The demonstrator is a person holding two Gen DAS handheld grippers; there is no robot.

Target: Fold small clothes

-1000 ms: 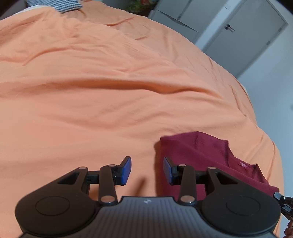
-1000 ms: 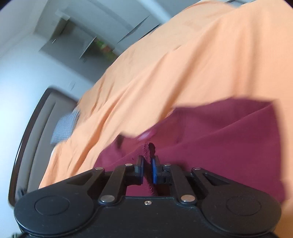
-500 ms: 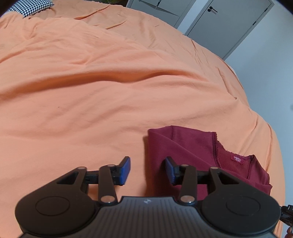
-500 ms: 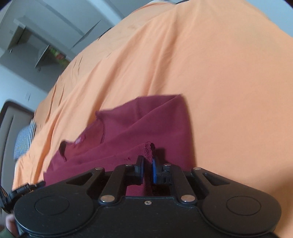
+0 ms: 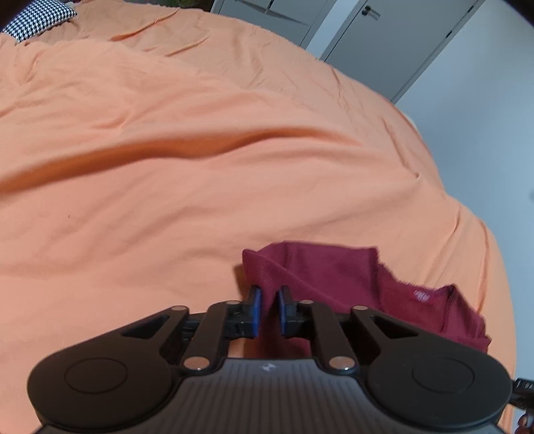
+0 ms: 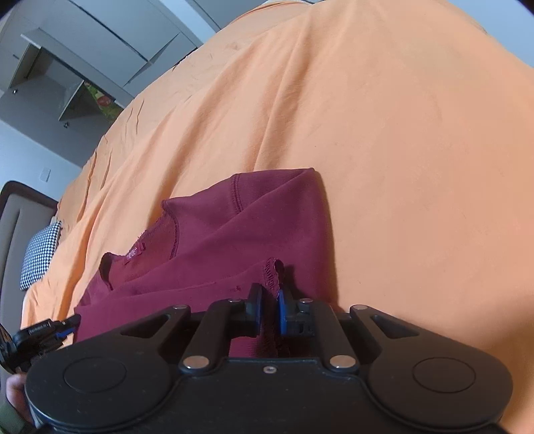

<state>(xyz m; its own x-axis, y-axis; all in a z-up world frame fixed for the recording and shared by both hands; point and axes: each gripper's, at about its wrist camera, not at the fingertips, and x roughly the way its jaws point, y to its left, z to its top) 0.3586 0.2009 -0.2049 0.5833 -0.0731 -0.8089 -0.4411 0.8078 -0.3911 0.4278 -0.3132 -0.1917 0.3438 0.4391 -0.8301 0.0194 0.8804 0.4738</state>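
Both tongs, left (image 5: 268, 302) closing, right (image 6: 269, 300), apparently pinch maroon garment (image 6: 233, 240).

Garment (image 5: 337, 277): lying on the bed (image 5: 200, 167), near its edge.
Left tool (image 5: 267, 305): at the garment's left corner, fabric between its closing jaws.
Right tool (image 6: 268, 308): at the opposite edge, clamped on a hem.
Pillow (image 5: 40, 15): far end of the bed.
Cabinets (image 6: 83, 50): beyond the bed.

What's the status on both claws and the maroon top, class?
Left claw closing on the maroon top, edge between the pads. Right claw shut on its hem. Top partly folded on the orange bedspread. Nothing in the way.
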